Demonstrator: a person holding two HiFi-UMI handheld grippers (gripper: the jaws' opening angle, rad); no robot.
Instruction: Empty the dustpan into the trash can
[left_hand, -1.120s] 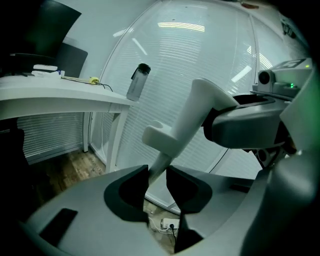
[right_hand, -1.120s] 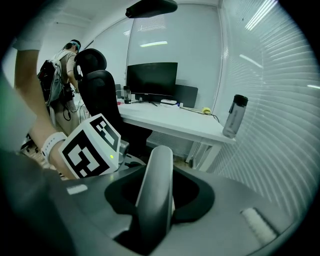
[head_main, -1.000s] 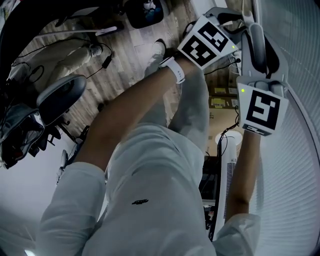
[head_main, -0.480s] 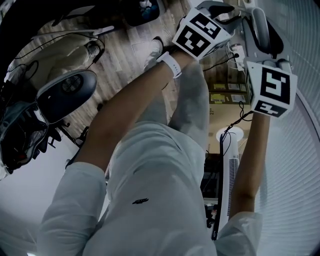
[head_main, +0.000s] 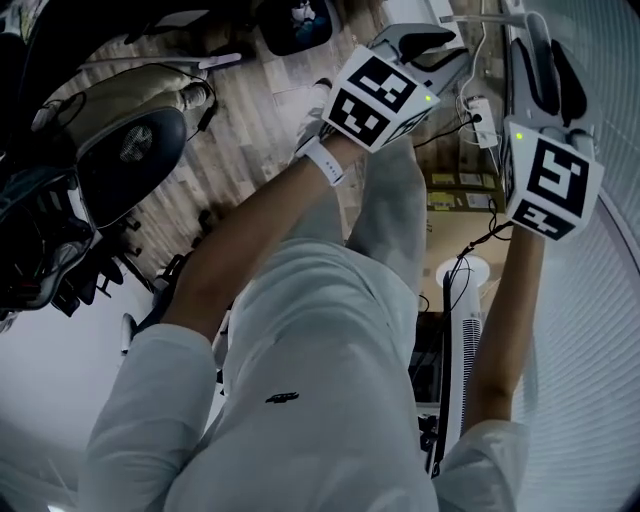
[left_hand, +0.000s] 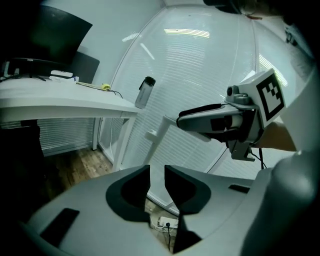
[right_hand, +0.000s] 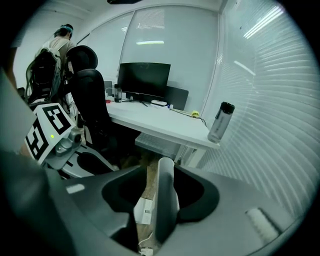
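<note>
Before the blinds (right_hand: 270, 100), the dustpan handle (right_hand: 166, 192) stands upright between right gripper's (right_hand: 160, 175) just-opened jaws; left gripper (left_hand: 157, 174), closing, narrowly apart, empty.

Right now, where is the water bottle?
In the right gripper view the water bottle stands at the right end of the white desk, beside the blinds.

The person's torso (head_main: 300, 400) and legs (head_main: 390, 220) hide much of the floor (head_main: 250, 120) in the head view, and the dark clutter (head_main: 45, 250) at its left edge cannot be made out. In the right gripper view the white handle (right_hand: 165, 195) is hidden at its lower end, the small items (right_hand: 161, 103) on the desk (right_hand: 165, 127) are too small to name, and a distant person (right_hand: 61, 40) is half hidden.
</note>
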